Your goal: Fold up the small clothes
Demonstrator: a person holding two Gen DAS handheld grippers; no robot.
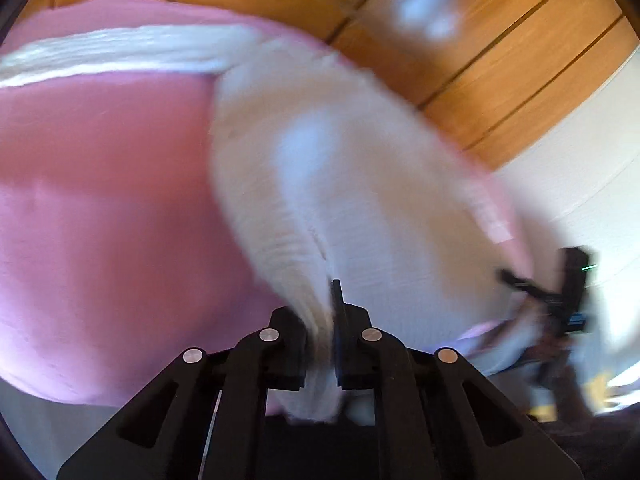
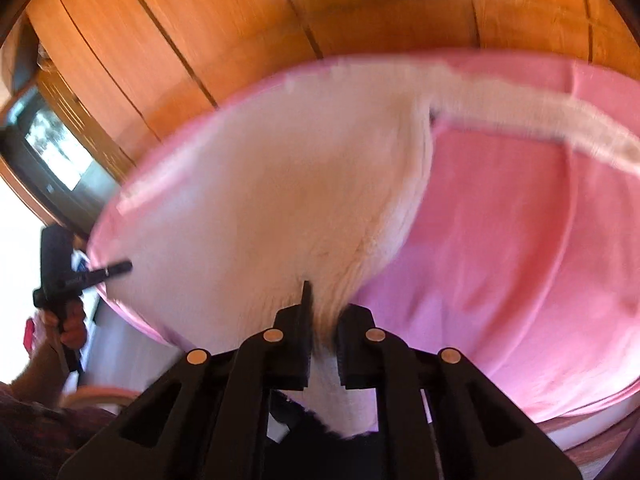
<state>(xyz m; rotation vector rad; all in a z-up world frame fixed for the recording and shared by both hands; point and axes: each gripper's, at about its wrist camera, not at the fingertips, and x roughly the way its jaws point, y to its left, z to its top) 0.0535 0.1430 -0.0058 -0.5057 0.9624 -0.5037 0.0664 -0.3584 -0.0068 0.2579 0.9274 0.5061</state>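
Both grippers pinch the white garment (image 1: pixel 340 184) at two edge points so it spreads taut between them for folding; the left gripper (image 1: pixel 320 344) has its fingers closed on bunched cloth, the right gripper (image 2: pixel 324 344) likewise; the garment hangs over the pink bed (image 2: pixel 520 260), one sleeve (image 1: pixel 120 56) trailing.

No legible text, label, brand, number or sign appears in either wrist view. Motion blur smears every surface, and the small markings on the distant claw body seen at each frame's edge cannot be read.
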